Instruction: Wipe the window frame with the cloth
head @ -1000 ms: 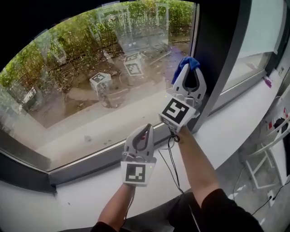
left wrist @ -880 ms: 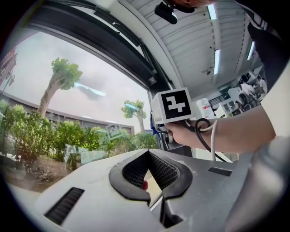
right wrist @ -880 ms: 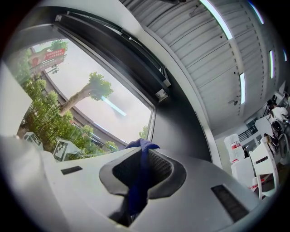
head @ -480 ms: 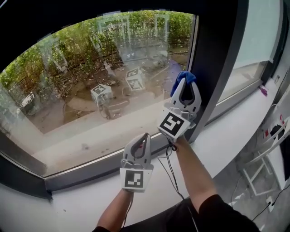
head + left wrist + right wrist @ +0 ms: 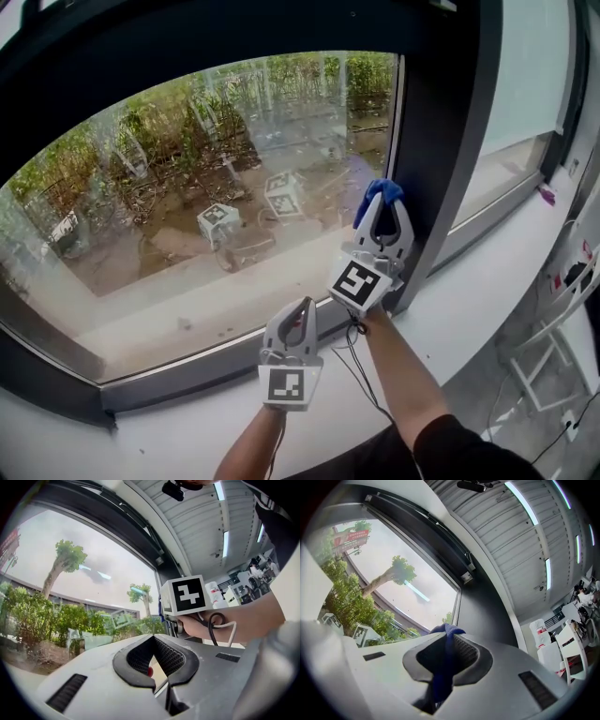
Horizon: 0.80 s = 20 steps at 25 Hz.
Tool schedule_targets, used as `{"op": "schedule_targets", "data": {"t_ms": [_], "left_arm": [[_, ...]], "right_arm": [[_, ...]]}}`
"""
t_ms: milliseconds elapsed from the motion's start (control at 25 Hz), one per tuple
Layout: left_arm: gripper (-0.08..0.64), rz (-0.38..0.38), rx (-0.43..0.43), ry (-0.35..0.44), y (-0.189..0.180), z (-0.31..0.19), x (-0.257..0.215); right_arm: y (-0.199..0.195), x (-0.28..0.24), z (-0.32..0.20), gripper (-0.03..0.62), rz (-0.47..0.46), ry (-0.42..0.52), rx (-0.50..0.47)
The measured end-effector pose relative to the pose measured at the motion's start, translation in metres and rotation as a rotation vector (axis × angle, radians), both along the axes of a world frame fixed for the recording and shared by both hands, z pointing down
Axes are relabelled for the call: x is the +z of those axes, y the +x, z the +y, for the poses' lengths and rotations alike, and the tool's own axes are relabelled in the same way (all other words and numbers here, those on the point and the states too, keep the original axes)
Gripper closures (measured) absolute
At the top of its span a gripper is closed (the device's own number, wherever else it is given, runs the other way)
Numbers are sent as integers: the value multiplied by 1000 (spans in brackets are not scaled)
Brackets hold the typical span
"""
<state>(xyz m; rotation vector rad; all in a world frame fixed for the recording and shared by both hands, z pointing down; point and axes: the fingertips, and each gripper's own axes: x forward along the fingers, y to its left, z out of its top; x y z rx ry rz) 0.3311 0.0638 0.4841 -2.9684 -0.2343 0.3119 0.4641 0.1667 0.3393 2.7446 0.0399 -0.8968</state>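
A blue cloth (image 5: 385,190) is pinched in my right gripper (image 5: 382,201), which is shut on it and holds it against the dark upright post of the window frame (image 5: 439,141), at the glass edge. In the right gripper view the cloth (image 5: 442,670) hangs between the jaws and pokes out past the tips of the right gripper (image 5: 447,633). My left gripper (image 5: 301,307) hovers lower down, over the bottom rail of the frame (image 5: 187,361), shut with nothing in it. The left gripper view shows the left gripper (image 5: 153,640) closed, with the right hand beyond it.
A white sill (image 5: 487,272) runs below the window. A small purple object (image 5: 547,194) lies at its far right. White furniture (image 5: 553,319) stands on the floor to the right. A cable (image 5: 361,352) hangs from the right gripper. A pale blind (image 5: 530,75) covers the right pane.
The view has tilted, so the window sits lower in the picture. The right gripper with the cloth has slid slightly down the upright post. The left gripper has hardly moved.
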Motion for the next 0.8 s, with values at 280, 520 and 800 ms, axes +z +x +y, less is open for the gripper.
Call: {"op": "schedule_targets", "data": {"t_ms": [280,520,800], "left_arm": [[555,-23,-5,23,2,0,20],[555,-39,-23,14,10,0,34],[555,-49,-36,9,13,-4,42]], "right_arm": [[0,32,-2,569,-62,-10,-44],[1,57,-3,569,-92,-22,-82],[-1,68,-4,569,-50,-66,-63]]}}
